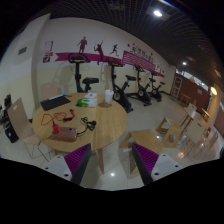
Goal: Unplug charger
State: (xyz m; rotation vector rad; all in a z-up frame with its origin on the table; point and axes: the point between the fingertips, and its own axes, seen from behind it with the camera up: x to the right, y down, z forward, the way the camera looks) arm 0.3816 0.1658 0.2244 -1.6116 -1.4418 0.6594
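Note:
A round wooden table (pixel 100 128) stands well beyond my fingers. On it lie a dark open laptop (pixel 55 102), a tangle of dark cables (pixel 84 123) and a reddish flat item (pixel 65 131). I cannot tell the charger or its plug apart from the cables at this distance. My gripper (pixel 112 166) is open and empty, held high over the shiny floor. Its purple pads (pixel 77 160) show at either side, far short of the table.
A white container (pixel 108 97) and a green item (pixel 88 100) stand at the table's far side. A black chair (pixel 17 120) is left of the table, wooden chairs (pixel 182 128) to the right. Exercise bikes (pixel 135 88) line the back wall.

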